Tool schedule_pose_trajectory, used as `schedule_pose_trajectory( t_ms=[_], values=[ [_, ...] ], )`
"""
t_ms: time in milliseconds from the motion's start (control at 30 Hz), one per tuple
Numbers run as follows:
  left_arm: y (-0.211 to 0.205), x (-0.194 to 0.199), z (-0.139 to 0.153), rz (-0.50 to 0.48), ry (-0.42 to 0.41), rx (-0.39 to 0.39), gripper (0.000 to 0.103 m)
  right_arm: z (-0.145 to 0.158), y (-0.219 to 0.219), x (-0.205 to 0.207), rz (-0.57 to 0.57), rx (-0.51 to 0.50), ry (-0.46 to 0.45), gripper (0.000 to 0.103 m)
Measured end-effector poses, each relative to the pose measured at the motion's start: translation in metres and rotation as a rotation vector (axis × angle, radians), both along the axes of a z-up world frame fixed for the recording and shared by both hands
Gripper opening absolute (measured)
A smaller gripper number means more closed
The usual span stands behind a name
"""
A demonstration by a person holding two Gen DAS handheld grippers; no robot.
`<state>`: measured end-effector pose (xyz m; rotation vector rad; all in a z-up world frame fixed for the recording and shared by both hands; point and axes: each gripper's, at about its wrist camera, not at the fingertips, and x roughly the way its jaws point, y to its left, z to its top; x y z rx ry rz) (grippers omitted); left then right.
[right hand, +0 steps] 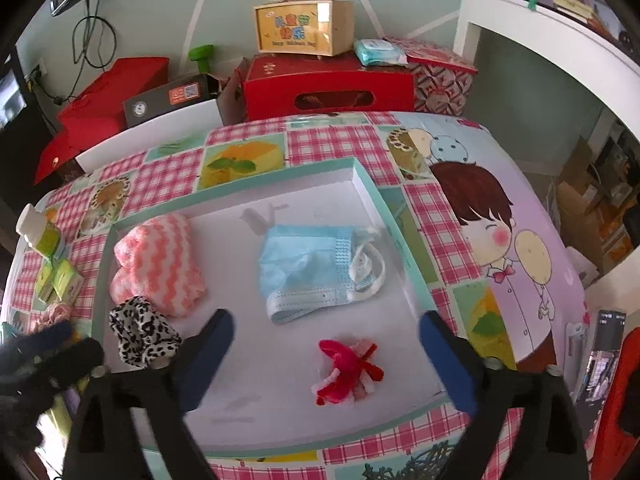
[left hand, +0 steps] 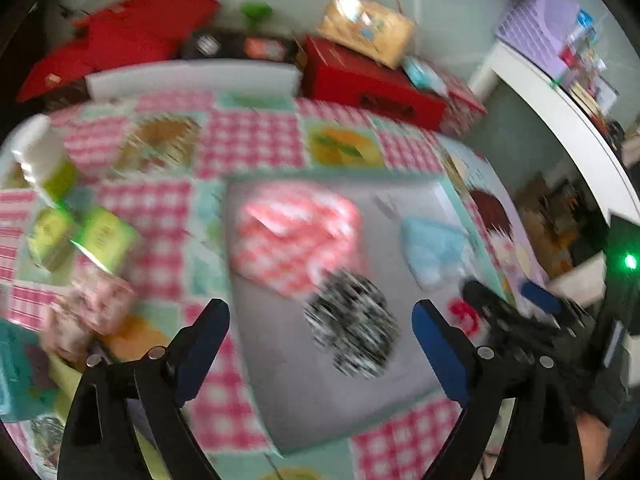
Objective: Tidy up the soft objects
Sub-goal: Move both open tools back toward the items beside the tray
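A shallow white tray with a teal rim (right hand: 366, 184) lies on the checkered tablecloth. In it are a pink-and-white wavy cloth (right hand: 158, 262), a blue face mask (right hand: 308, 264), a leopard-print scrunchie (right hand: 140, 330) and a red-pink fuzzy bundle (right hand: 348, 368). My right gripper (right hand: 326, 330) is open and empty just above the bundle. My left gripper (left hand: 320, 314) is open and empty over the scrunchie (left hand: 352, 322); that view is blurred and also shows the pink cloth (left hand: 296, 236) and the mask (left hand: 434, 250).
Green tea boxes (left hand: 100, 236) and a pink floral item (left hand: 86, 312) lie left of the tray. Red boxes (right hand: 328, 86) and a wooden carry box (right hand: 304, 26) stand at the table's far edge. A white desk (right hand: 560, 44) is at right.
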<state>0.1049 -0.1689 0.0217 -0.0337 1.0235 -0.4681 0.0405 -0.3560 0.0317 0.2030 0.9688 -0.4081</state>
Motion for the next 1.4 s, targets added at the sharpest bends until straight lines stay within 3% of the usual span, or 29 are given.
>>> schedule_pose_trajectory(
  t_ms=[100,300,767,1133,1400],
  values=[
    [0.015,0.009,0.004,0.064,-0.044,0.037,0.093,0.001,0.002,0.002,0.004,-0.006,-0.006,0.103],
    [0.034,0.026,0.003,0.127,-0.002,0.039,0.093,0.0,0.006,0.006,0.016,-0.014,-0.003,0.103],
    [0.053,0.035,0.001,0.207,0.034,0.037,0.093,0.001,0.04,0.021,0.122,-0.014,0.017,0.103],
    [0.082,0.042,0.009,0.296,0.029,0.037,0.093,0.005,0.074,0.033,0.208,-0.013,0.013,0.103],
    [0.091,0.035,0.024,0.305,-0.01,0.016,0.093,0.009,0.077,0.031,0.21,-0.014,0.006,0.103]
  ],
)
